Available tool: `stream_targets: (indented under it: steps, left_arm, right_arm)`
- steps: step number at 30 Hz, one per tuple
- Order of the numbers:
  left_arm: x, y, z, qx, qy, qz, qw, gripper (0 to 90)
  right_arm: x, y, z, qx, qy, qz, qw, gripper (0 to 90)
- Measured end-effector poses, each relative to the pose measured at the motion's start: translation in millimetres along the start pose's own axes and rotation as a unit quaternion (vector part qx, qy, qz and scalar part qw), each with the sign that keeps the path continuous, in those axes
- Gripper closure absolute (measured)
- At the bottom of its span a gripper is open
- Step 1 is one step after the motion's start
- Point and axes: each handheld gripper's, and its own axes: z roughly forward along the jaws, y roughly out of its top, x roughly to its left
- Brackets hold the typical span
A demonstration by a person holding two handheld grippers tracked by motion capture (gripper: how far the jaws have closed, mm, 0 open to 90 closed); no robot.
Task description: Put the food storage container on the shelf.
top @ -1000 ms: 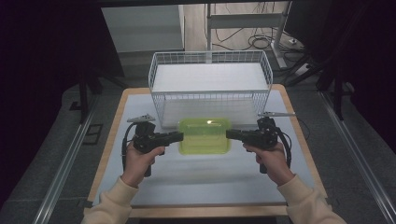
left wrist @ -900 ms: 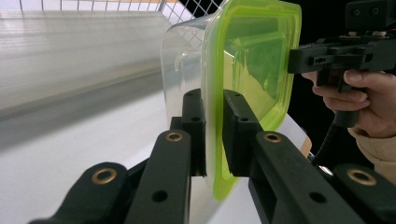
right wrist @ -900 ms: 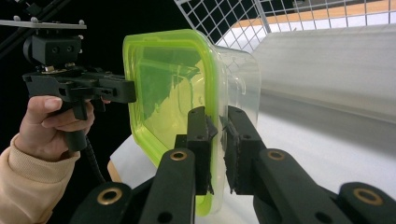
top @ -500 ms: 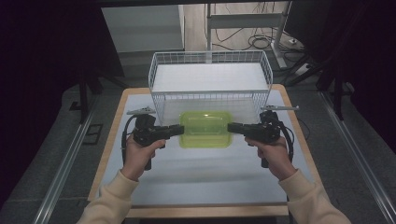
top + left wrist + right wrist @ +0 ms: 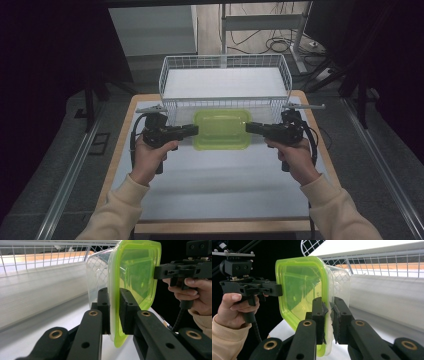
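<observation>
Nearest, the left hand-held gripper [image 5: 192, 131] and the right hand-held gripper [image 5: 251, 127] each pinch an opposite rim of the green-lidded container [image 5: 222, 129], jaws pressed onto lid edge and clear wall together. The box hangs lifted above the worktop [image 5: 215, 180], just in front of the wire basket [image 5: 225, 75] — my guess is it goes inside. Picked up, then; clearing the near wall and setting it down remain.

Wire basket [image 5: 225, 82] wall just beyond, near tabletop [image 5: 220, 185] open
</observation>
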Motion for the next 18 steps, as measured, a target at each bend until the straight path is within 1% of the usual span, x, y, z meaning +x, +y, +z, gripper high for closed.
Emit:
stream_targets:
  steps: [7, 8, 9, 15, 16, 18]
  left_arm:
    - [0.6, 9.1, 0.1, -0.005, -0.002, 0.003, 1.0, 81.1]
    - [0.5, 11.4, 0.0, -0.006, -0.001, 0.004, 1.0, 81.0]
    - [-0.1, 12.8, -0.1, -0.005, 0.001, 0.003, 1.0, 81.0]
    - [-0.1, 23.4, -0.9, -0.008, 0.003, 0.011, 0.9999, 81.1]
    - [-0.3, 24.8, -1.1, -0.009, 0.004, 0.009, 0.9999, 81.1]
    - [0.0, 27.6, -1.2, -0.01, 0.006, 0.011, 0.9999, 81.0]
  right_arm:
    - [1.1, 9.7, -0.8, -0.004, -0.004, -0.007, 1.0, 81.0]
    - [1.4, 13.4, -1.0, -0.007, -0.005, -0.008, 0.9999, 81.0]
    - [1.4, 13.4, -1.0, -0.007, -0.005, -0.008, 0.9999, 81.0]
    - [2.3, 23.7, -1.5, -0.013, -0.007, -0.012, 0.9998, 81.0]
    - [2.3, 23.7, -1.5, -0.013, -0.007, -0.012, 0.9998, 81.0]
    - [3.0, 27.1, -1.1, -0.014, -0.008, -0.013, 0.9998, 80.9]
